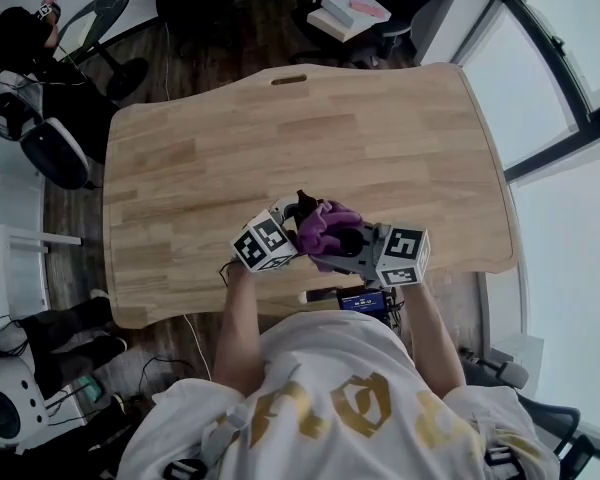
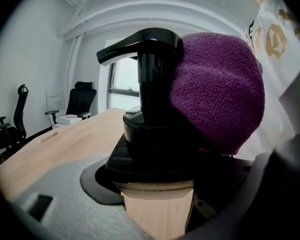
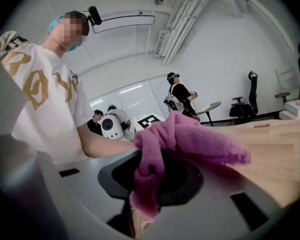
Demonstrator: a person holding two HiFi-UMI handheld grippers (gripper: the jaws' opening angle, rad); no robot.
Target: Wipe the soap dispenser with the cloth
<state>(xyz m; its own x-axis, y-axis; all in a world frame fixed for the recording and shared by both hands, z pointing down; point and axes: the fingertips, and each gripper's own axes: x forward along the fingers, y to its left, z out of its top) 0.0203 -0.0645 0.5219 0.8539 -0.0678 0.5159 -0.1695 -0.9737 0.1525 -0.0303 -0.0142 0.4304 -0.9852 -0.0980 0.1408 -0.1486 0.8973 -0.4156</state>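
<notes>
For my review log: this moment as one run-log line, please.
left gripper: shut on soap dispenser | right gripper: shut on cloth | contact: cloth against soap dispenser top | location: over table, near edge

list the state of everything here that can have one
dispenser, clamped in the left gripper, cloth against its pump head
cloth, bunched up, held by the right gripper
left gripper, shut on the dispenser
right gripper, shut on the cloth
</notes>
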